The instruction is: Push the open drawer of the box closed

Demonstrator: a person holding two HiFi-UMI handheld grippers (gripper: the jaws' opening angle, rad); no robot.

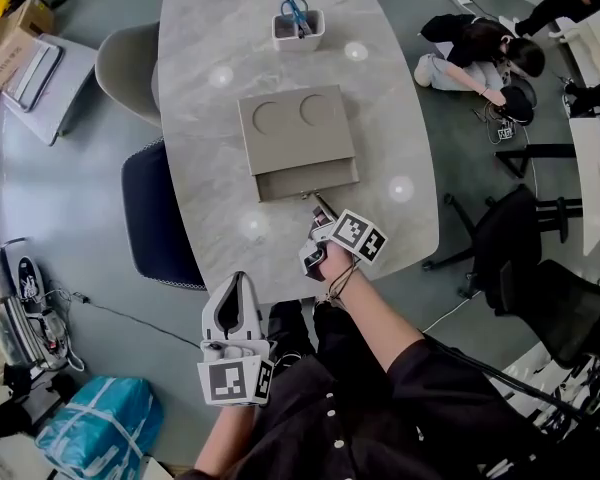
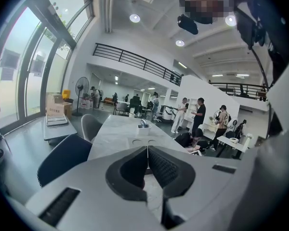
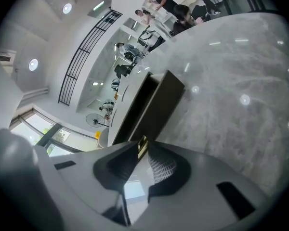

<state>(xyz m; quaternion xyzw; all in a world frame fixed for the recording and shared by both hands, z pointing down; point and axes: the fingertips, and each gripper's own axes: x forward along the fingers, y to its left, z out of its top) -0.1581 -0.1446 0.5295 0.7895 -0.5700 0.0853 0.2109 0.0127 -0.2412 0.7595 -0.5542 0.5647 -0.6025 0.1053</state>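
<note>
A flat taupe box [image 1: 298, 126] with two round recesses on top lies mid-table. Its drawer [image 1: 308, 180] stands a little way out on the side nearest me. My right gripper [image 1: 318, 201] is shut, and its tips rest against the small brass handle [image 3: 142, 145] on the dark drawer front [image 3: 156, 107]. My left gripper [image 1: 236, 280] is shut with nothing in it. It hangs off the table's near edge, close to my body. In the left gripper view, the box [image 2: 141, 140] lies far beyond the shut left gripper [image 2: 147, 150].
A white cup with blue scissors [image 1: 298, 28] stands at the table's far end. A grey chair [image 1: 125, 63] and a dark blue chair [image 1: 160, 218] stand along the table's left side. Black office chairs [image 1: 525, 258] stand to the right. A person [image 1: 475, 53] crouches on the floor.
</note>
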